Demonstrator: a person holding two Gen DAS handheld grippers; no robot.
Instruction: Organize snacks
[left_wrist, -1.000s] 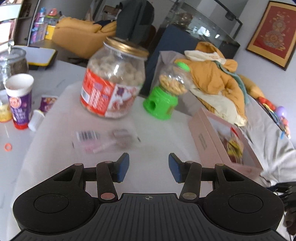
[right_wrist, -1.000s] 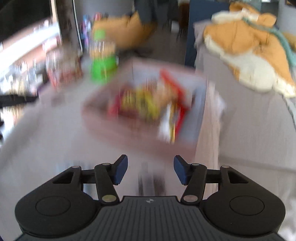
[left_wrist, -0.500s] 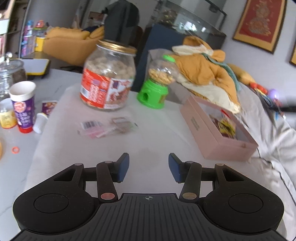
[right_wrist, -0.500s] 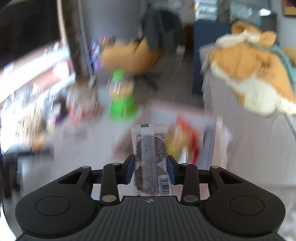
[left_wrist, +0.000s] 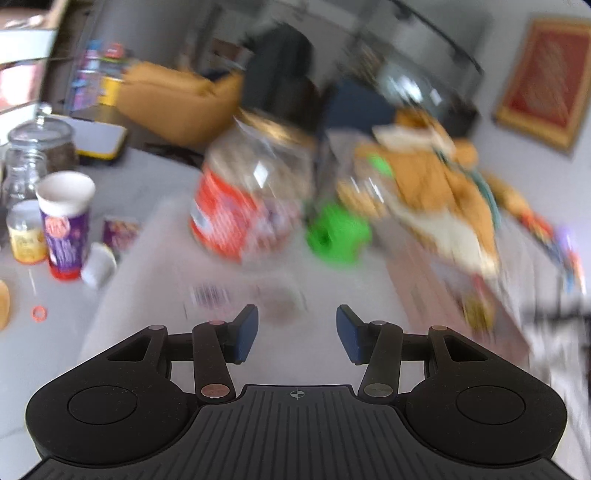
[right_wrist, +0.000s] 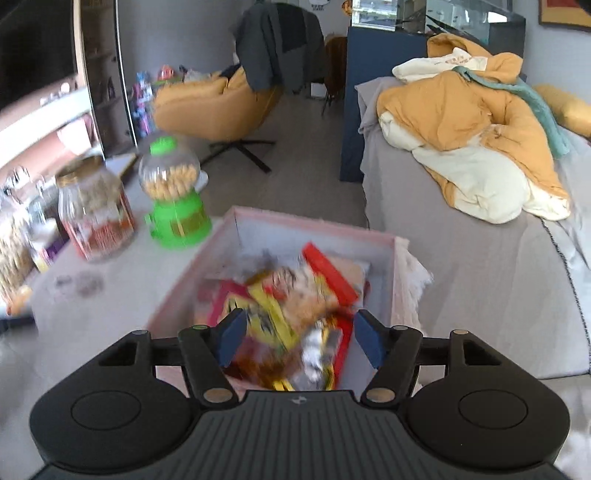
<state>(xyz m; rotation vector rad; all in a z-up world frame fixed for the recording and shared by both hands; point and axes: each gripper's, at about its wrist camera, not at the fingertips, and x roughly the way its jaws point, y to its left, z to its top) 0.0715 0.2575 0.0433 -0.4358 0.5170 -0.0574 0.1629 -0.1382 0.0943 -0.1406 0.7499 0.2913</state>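
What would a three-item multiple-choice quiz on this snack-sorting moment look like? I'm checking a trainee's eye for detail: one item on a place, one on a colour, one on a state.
1. Where does the right tool hover?
A. Over the pink box of snack packs
B. Over the big jar
C. Over the bed

2. What colour is the base of the candy dispenser?
A. Red
B. Green
C. Blue

3. What state is the left tool in?
A. Shut on a packet
B. Shut on nothing
C. Open, holding nothing

Answers:
1. A: in the right wrist view the blue fingertips frame the packs inside the box.
2. B: its base and cap are bright green under a clear globe.
3. C: in the left wrist view the fingers stand apart with only bare table between them; the clear packet lies just beyond them.
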